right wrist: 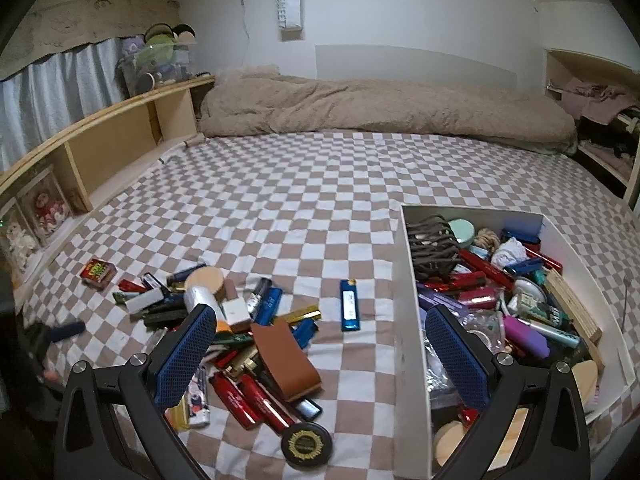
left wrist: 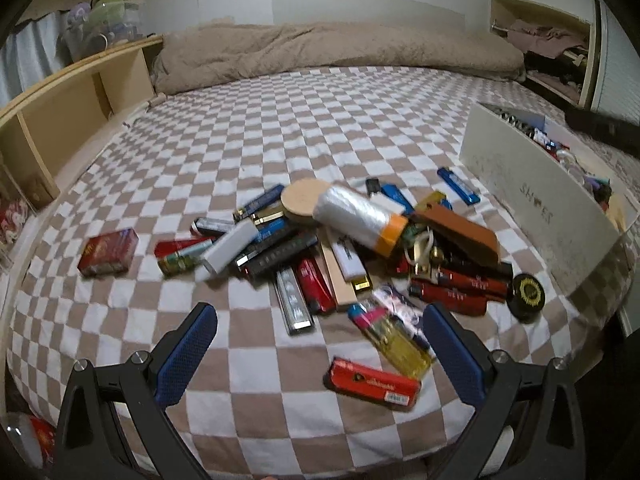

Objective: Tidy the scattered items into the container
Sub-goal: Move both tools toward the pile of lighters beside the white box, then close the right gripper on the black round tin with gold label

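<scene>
Select one item at the edge of the pile (left wrist: pixel 320 248), such as the red box (left wrist: pixel 372 382) on its near side, rather than digging into the overlapping middle. The white container (right wrist: pixel 416 320) stands right of the pile, already well filled. The left gripper (left wrist: pixel 320 354) hovers before the pile, jaws spread and empty. The right gripper (right wrist: pixel 320 354) hovers between pile and container, jaws likewise spread and empty.

A checkered bedsheet (right wrist: pixel 280 184) fills the room; a beige duvet (right wrist: pixel 380 112) lies far, wooden shelving (right wrist: pixel 112 148) left, perhaps a curtain (right wrist: pixel 52 92) behind.
</scene>
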The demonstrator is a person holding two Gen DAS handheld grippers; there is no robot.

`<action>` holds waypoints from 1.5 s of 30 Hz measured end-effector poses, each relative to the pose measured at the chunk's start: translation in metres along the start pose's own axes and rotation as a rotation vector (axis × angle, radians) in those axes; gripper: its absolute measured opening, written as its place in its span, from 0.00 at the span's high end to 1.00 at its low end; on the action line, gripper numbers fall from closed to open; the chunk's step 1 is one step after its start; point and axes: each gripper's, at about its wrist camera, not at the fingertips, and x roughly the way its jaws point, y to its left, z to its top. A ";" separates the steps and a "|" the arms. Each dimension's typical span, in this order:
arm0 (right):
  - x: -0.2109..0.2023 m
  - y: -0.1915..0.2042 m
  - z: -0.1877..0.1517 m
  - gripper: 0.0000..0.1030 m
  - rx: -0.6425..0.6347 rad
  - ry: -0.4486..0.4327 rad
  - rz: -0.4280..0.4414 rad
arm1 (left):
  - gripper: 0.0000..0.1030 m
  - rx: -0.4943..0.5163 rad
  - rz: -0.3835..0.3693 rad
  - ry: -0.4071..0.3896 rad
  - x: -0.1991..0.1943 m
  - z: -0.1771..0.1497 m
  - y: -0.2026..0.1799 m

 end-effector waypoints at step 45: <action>0.038 0.025 -0.131 0.00 0.076 -0.020 -0.073 | 0.00 0.191 -0.062 0.147 0.031 -0.037 -0.022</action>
